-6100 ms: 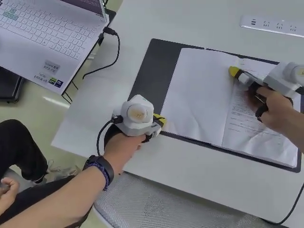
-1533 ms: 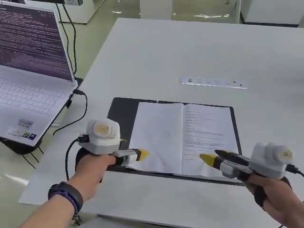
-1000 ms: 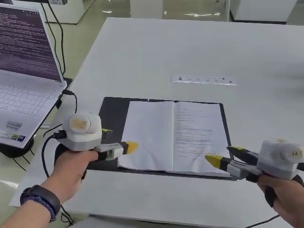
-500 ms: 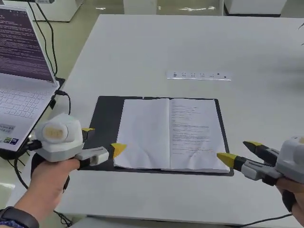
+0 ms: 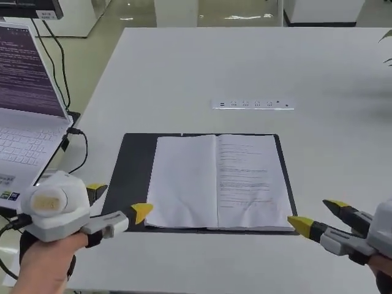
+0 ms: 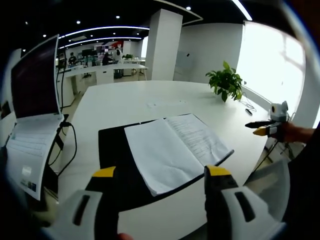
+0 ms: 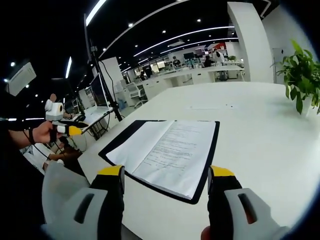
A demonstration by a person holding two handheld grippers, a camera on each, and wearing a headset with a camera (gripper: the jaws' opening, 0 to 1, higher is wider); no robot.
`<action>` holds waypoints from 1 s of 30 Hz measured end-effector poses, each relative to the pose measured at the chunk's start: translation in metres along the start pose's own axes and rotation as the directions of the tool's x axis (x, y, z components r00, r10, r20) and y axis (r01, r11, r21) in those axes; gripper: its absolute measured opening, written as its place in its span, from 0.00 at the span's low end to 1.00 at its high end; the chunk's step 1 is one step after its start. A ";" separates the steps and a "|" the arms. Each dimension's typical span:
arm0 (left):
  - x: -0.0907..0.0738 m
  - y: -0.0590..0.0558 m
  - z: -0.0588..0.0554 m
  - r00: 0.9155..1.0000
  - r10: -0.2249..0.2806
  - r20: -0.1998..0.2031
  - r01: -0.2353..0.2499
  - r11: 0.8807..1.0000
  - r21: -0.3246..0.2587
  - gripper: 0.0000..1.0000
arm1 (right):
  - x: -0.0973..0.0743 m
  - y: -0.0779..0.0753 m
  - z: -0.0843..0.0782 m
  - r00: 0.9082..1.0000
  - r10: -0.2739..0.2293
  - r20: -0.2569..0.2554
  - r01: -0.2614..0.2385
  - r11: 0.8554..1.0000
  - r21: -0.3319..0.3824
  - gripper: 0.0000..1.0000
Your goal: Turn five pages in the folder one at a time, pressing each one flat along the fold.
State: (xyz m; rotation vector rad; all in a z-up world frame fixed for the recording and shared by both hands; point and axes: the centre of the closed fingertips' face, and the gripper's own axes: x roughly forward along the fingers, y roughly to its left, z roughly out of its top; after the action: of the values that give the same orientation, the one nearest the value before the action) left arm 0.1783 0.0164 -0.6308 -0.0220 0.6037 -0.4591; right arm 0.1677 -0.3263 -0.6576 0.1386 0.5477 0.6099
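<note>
Black folder [image 5: 138,177] is lying open and flat mid-bench [image 5: 245,61], white pages facing up. Just off its near-left corner the left tool [image 5: 119,200] is hovering, jaws spread, pinching nothing. By the near-right corner the right tool [image 5: 318,215] is hovering, jaws spread too, empty. A laptop [image 5: 24,92] is sitting far left.

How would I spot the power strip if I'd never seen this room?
Start at the big white table and find the open black folder near its front edge. Just beyond the folder's far edge lies the power strip: the one slim white bar with a row of sockets.
</note>
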 end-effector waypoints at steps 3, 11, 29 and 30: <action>0.004 -0.004 0.002 1.000 -0.008 0.002 0.008 1.000 0.003 0.69 | 0.000 -0.002 -0.001 1.000 0.004 0.002 -0.004 1.000 0.006 0.67; 0.016 -0.018 0.003 0.999 -0.042 -0.017 0.043 0.999 0.023 0.69 | 0.000 -0.005 -0.004 1.000 0.003 -0.010 -0.003 1.000 0.003 0.67; 0.057 -0.066 0.007 0.987 -0.150 -0.062 0.155 0.985 0.077 0.68 | -0.005 -0.001 -0.010 1.000 0.013 -0.028 -0.013 1.000 0.003 0.67; 0.059 -0.070 0.007 0.985 -0.157 -0.067 0.163 0.983 0.080 0.68 | -0.006 -0.002 -0.010 1.000 0.011 -0.025 -0.011 1.000 0.005 0.67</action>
State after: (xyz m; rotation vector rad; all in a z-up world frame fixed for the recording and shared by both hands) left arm 0.1957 -0.0724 -0.6464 0.0245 0.6436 -0.6431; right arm 0.1596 -0.3317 -0.6642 0.1393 0.5729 0.6219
